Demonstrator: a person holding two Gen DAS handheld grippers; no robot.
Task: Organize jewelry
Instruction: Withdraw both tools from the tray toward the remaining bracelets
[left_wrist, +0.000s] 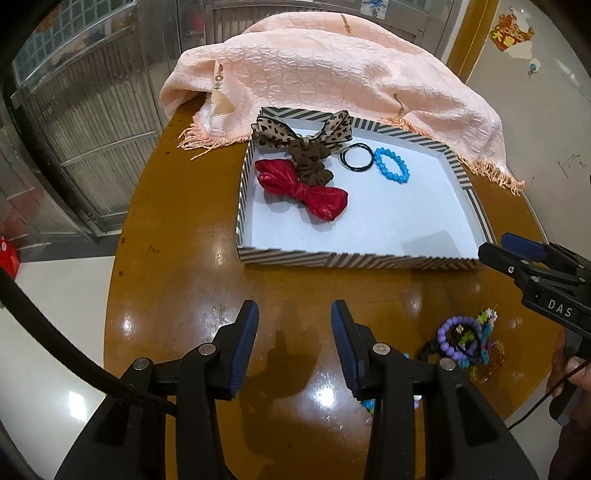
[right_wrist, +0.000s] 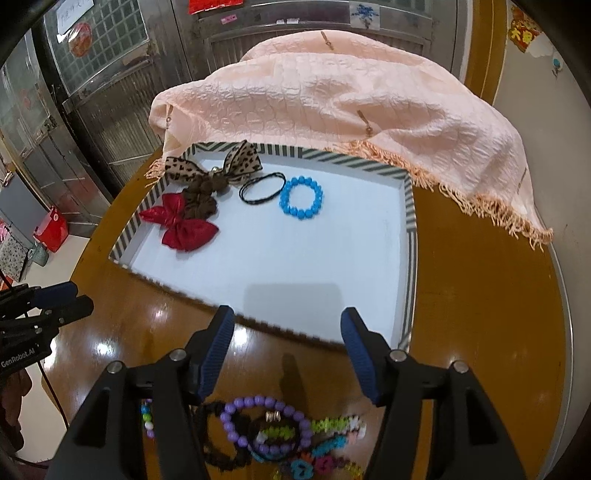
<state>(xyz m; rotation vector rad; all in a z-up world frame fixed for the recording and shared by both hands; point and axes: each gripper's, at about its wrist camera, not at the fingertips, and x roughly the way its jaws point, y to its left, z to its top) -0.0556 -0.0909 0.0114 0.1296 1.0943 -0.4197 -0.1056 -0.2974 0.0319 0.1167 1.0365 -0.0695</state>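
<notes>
- Right wrist view, nearest: right gripper (right_wrist: 288, 354) jaws apart, nothing between them, hanging over bare desk (right_wrist: 480, 332) just short of the tray's near wall. Reading is that they have been widening slightly.
- Just below its fingers: the loose pile (right_wrist: 273, 439), with a purple bracelet (right_wrist: 266, 426) on top, black bands and bright green and blue bits tangled under and beside it. All still on the desk, outside the tray.
- Left wrist view, nearest: left gripper (left_wrist: 293, 350) part open, empty, over shiny bare wood. The pile sits off to its right.
- Next out: striped tray (right_wrist: 408, 258), white floor mostly free at the near side.
- Far half of the tray: red bow (right_wrist: 181, 225), leopard bow (right_wrist: 221, 166) with a brown scrunchie touching it, black ties (right_wrist: 262, 192), blue bracelet (right_wrist: 301, 199) just beside the ties.
- Farthest: pink shawl (right_wrist: 332, 110), its fringe draped over the tray's far rim.
- Risks, as judged:
  - A grab at the purple bracelet may drag tangled neighbours along and drop them short of the tray.
  - Round beads could slip from the pads on closing.
  - The pile lies near the desk edge; a nudge may send pieces off.
  - A low carry could catch the tray's near wall and shove it.
</notes>
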